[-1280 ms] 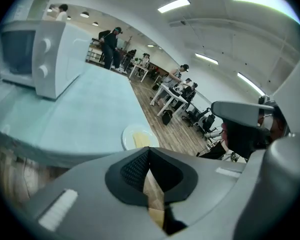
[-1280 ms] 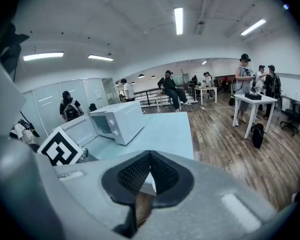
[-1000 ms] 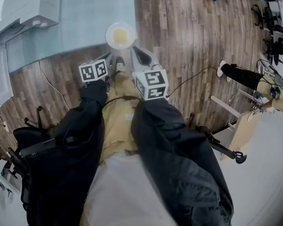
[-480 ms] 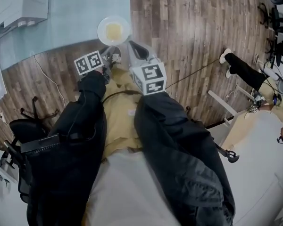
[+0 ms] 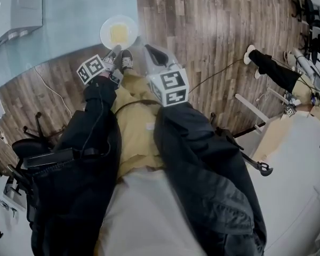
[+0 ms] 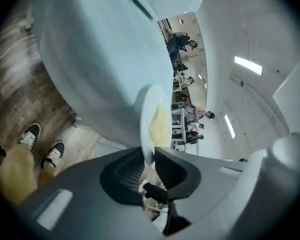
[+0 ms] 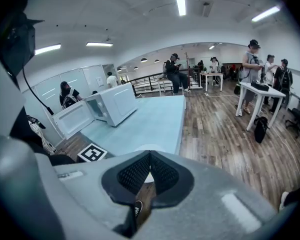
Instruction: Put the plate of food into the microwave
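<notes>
Gripping the near rim of the round white plate [image 6: 146, 116], the left claw [image 6: 149, 156] has its dark ribbed pads closed on the plate's edge, one on each side. A pale yellow slab of food [image 6: 159, 126] lies on the plate. From the head view, this plate [image 5: 119, 32] sits at the near edge of the pale blue tabletop [image 5: 69, 20], with the left claw [image 5: 114, 52] reaching it from the floor side; whether the plate rests on the surface or is lifted off it cannot be told.

The right claw [image 7: 149, 156] is drawn almost together, only a thin slit between its pads and nothing held in it. In the head view it [image 5: 152, 55] hovers just beside the plate, over the brown wood-plank floor [image 5: 202, 36].

The white box-shaped microwave [image 7: 115, 103] stands farther along the tabletop, well apart from the plate, its door [image 7: 72, 118] swung open. From the head view the microwave [image 5: 13, 7] lies at the upper left corner.

Several people [image 7: 255, 59] stand near tables in the background.
</notes>
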Tool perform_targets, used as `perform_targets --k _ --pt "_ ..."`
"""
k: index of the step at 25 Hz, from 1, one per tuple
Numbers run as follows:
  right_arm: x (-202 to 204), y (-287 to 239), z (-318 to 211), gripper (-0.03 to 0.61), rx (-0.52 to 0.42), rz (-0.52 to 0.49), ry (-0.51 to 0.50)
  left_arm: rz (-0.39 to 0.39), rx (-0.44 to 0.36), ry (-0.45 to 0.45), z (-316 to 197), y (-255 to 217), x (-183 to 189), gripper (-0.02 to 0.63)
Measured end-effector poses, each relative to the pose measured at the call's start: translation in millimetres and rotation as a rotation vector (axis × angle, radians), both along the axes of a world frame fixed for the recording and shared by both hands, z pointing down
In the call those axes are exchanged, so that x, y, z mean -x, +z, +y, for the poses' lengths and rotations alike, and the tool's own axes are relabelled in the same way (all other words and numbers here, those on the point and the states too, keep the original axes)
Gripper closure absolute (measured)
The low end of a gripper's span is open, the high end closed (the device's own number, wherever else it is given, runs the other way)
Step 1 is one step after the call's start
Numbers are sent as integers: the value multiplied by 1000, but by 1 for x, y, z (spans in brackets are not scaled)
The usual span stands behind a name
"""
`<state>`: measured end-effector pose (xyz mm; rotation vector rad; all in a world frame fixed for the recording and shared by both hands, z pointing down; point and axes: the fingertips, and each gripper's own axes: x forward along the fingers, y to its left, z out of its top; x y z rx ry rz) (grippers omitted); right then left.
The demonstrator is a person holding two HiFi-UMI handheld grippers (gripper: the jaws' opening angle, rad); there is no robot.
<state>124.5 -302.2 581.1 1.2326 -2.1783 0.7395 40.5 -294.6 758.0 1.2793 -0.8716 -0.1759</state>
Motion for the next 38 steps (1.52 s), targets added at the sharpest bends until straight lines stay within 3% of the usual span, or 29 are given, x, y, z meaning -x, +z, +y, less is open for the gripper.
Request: perform_targets --k 5,14,20,24,33,38 --pt "-7 -3 4 578 0 -4 7 172 -56 -102 -6 -17 -2 601" --pt "19 -16 5 578 -34 -40 -79 250 -112 -180 4 -45 21 601" --pt "55 -24 -6 578 -61 -89 -199 257 -189 -269 5 -75 51 601" --pt "82 -30 -9 578 -74 -132 -286 222 -224 -354 15 -87 84 601" --pt "150 -42 -2 578 -90 -160 -417 163 -321 -643 38 -118 203 601" --pt "205 -39 2 578 -99 -139 -466 154 -376 -712 35 -127 267 601"
